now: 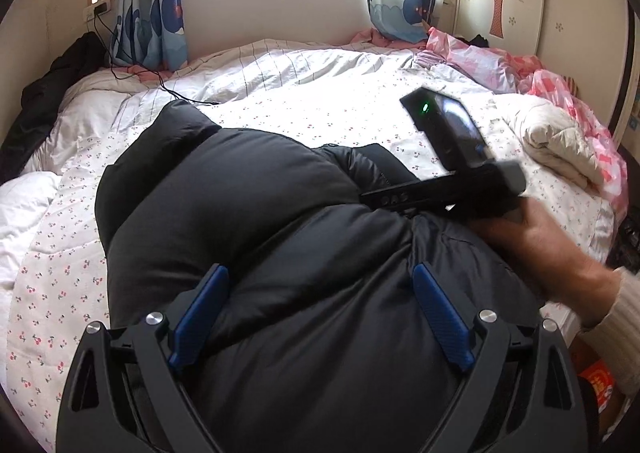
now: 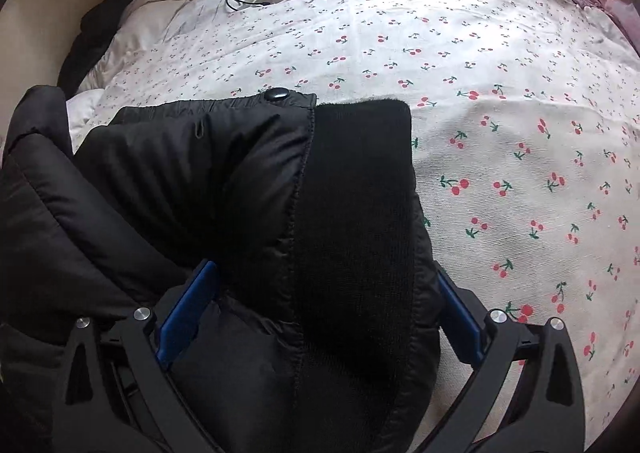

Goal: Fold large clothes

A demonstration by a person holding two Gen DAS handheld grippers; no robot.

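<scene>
A large black puffer jacket lies bunched on the bed with the cherry-print quilt. My left gripper is open, its blue pads wide apart over the jacket's bulk. The right gripper's body shows in the left wrist view, held by a hand at the jacket's right side. In the right wrist view my right gripper is open, straddling the sleeve end with its knit cuff and a snap button. The fabric lies between the pads; they do not pinch it.
A folded cream blanket and pink bedding lie at the bed's right. Dark clothing is piled at the left by the wall. A black cable crosses the far quilt. Window and curtains are behind. Open quilt stretches right of the sleeve.
</scene>
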